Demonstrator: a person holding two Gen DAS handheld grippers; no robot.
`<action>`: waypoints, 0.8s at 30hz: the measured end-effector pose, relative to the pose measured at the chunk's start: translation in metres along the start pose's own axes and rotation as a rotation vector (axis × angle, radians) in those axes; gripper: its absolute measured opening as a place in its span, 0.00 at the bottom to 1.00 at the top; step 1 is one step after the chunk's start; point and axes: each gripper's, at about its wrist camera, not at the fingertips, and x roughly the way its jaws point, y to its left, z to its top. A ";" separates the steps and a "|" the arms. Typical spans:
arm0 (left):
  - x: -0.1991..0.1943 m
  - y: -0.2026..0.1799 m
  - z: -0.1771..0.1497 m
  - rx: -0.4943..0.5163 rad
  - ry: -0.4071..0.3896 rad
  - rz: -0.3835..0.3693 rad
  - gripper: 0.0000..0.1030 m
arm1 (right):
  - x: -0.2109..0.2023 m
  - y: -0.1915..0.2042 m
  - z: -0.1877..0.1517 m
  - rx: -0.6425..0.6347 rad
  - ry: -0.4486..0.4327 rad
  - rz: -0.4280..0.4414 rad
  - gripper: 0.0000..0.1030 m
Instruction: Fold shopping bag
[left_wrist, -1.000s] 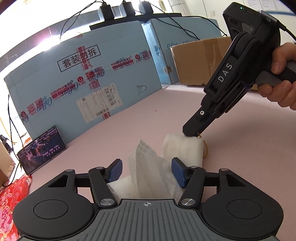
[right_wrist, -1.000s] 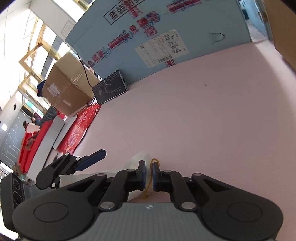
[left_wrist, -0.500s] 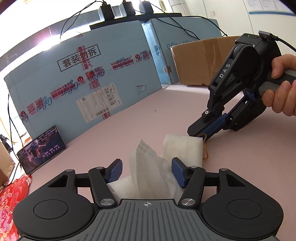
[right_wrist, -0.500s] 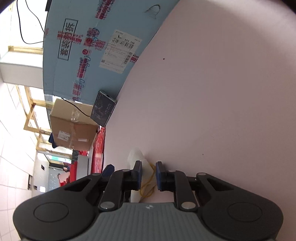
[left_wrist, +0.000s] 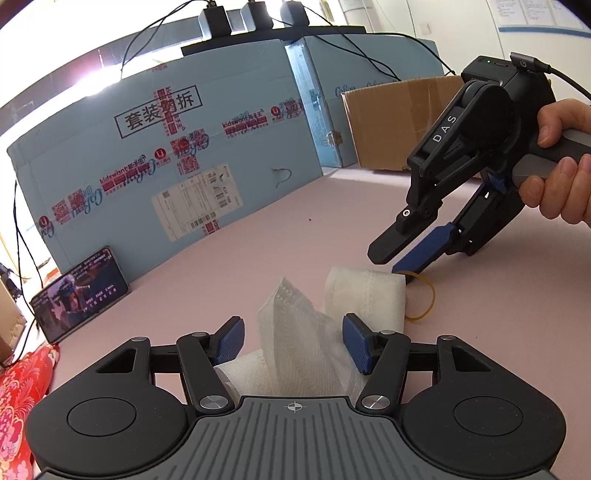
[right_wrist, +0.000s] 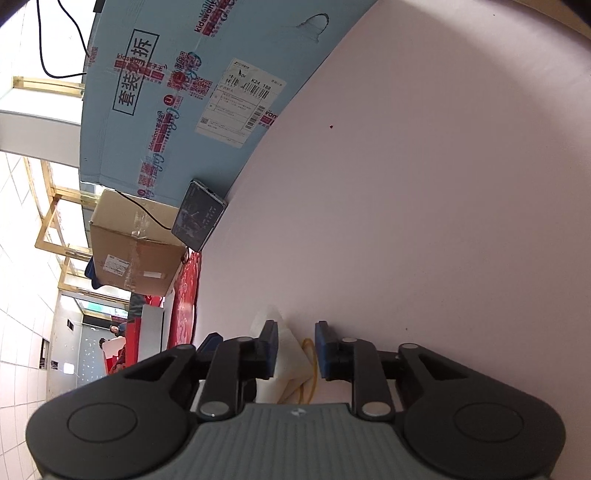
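The white shopping bag (left_wrist: 364, 293) lies rolled up on the pink table (left_wrist: 280, 240), one loose flap (left_wrist: 291, 325) standing up. My left gripper (left_wrist: 293, 341) is open, its blue pads on either side of the flap, not pressing it. A yellow rubber band (left_wrist: 423, 299) lies at the roll's right end. My right gripper (left_wrist: 397, 262) is open just above that end, tilted on its side. In the right wrist view the bag (right_wrist: 286, 354) and band (right_wrist: 308, 363) sit between the open right gripper (right_wrist: 295, 349).
A big blue carton (left_wrist: 166, 147) stands along the table's far side, with a brown box (left_wrist: 384, 122) to its right. A phone (left_wrist: 79, 291) leans against the carton at the left. Red patterned cloth (left_wrist: 18, 395) lies at the left edge.
My right gripper let go of the rubber band, opened, rolled onto its side and lifted slightly off the roll's end. The band now lies on the table. The left gripper has not moved.
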 end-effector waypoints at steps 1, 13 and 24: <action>0.000 0.000 0.000 0.000 0.000 0.000 0.56 | -0.001 0.000 -0.001 0.000 0.004 0.000 0.27; 0.000 0.001 0.000 0.002 -0.001 0.002 0.56 | -0.006 -0.028 -0.019 0.160 -0.039 0.092 0.01; -0.001 0.002 0.000 0.010 -0.002 0.008 0.56 | 0.022 -0.035 -0.006 0.303 -0.108 0.276 0.01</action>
